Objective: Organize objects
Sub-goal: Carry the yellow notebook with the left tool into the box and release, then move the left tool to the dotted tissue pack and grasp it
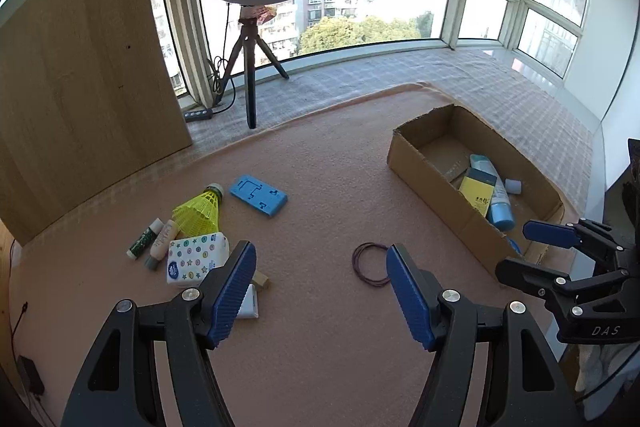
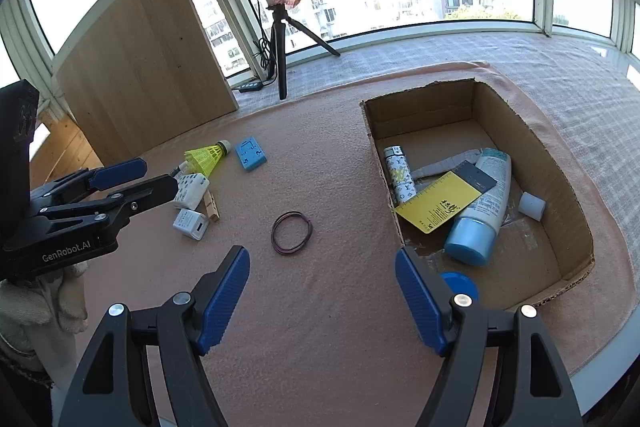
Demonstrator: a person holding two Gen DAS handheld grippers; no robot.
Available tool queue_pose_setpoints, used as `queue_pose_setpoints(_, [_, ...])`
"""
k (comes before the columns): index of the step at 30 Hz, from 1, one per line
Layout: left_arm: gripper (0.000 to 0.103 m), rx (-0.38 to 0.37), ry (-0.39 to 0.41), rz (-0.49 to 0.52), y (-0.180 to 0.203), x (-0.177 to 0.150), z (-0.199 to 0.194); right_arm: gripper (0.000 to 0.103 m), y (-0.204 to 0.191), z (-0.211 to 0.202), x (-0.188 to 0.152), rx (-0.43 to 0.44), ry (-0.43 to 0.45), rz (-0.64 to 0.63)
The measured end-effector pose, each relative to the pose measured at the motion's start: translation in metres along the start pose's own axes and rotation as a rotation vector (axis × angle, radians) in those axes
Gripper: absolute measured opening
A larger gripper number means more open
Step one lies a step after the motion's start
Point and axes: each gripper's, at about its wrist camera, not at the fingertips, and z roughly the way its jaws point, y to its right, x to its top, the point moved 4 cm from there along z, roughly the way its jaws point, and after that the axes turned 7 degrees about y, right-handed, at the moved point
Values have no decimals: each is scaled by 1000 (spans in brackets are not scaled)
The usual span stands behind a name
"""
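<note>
A cardboard box (image 2: 536,147) on the right holds a blue tube (image 2: 484,203), a yellow card (image 2: 438,205), a patterned lighter (image 2: 398,177) and a small white cap (image 2: 532,205). Loose on the pink mat lie a yellow shuttlecock (image 1: 200,213), a blue plastic piece (image 1: 259,195), a tissue pack (image 1: 196,259), two small tubes (image 1: 154,239), a white charger (image 2: 191,223), a wooden clip (image 2: 212,207) and a rubber band ring (image 2: 292,231). My left gripper (image 1: 320,291) is open and empty, above the mat near the charger. My right gripper (image 2: 322,301) is open and empty, beside the box's near-left corner.
A ring light on a tripod (image 1: 248,67) stands at the back by the windows. A wooden board (image 1: 80,67) leans at the back left. A checked cloth (image 2: 520,59) covers the sill behind the mat. A blue lid (image 2: 460,283) lies in the box's near corner.
</note>
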Motion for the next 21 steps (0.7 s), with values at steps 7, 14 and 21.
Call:
queue_pose_setpoints(7, [71, 37, -2, -62, -48, -20, -10, 72, -35, 18, 0, 25, -37, -39])
queue_pose_setpoints(14, [71, 69, -80, -208, -123, -61, 0, 72, -45, 43, 2, 46, -101, -61])
queue_pose_setpoints(21, [68, 64, -133, -313, -167, -85, 22, 72, -48, 73, 7, 114, -164, -19])
